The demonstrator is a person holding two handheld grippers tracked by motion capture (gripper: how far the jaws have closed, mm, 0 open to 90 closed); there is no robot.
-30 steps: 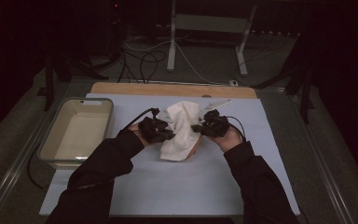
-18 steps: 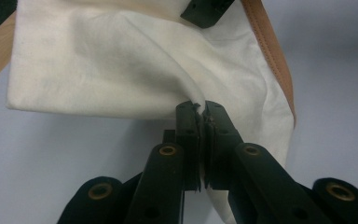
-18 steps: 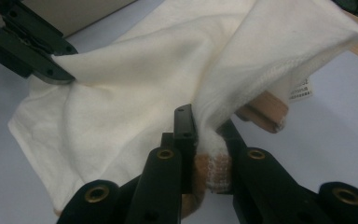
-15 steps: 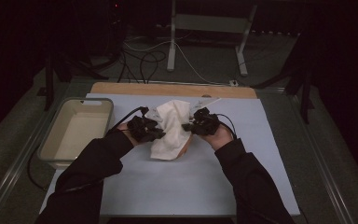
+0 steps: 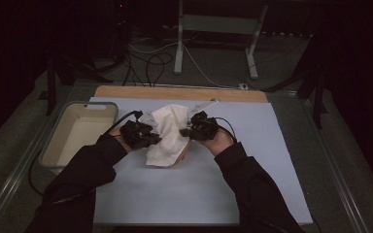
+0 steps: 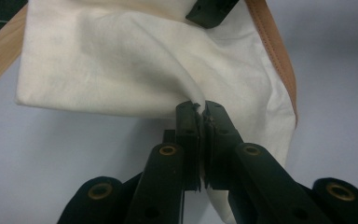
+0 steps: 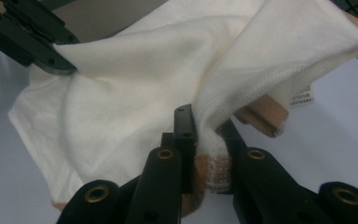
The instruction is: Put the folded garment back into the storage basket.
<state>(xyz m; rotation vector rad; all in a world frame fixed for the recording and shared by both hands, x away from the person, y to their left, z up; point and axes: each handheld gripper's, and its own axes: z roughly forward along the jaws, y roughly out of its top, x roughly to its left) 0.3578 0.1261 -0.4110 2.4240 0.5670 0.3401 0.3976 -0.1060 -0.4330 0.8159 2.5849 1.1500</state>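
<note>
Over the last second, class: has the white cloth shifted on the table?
Yes. The white cloth, clamped by both grippers, has slid leftward, closer to the fixed cream tray in the high view.

Long black sleeves cover both forearms down to the wrists. The left gripper (image 5: 137, 134) and right gripper (image 5: 200, 127) are matte black, each trailing a thin black cable. Their black fingers (image 6: 186, 122) are flat, straight bars, hinged on black links with brass-coloured rivets and small screw holes.
</note>
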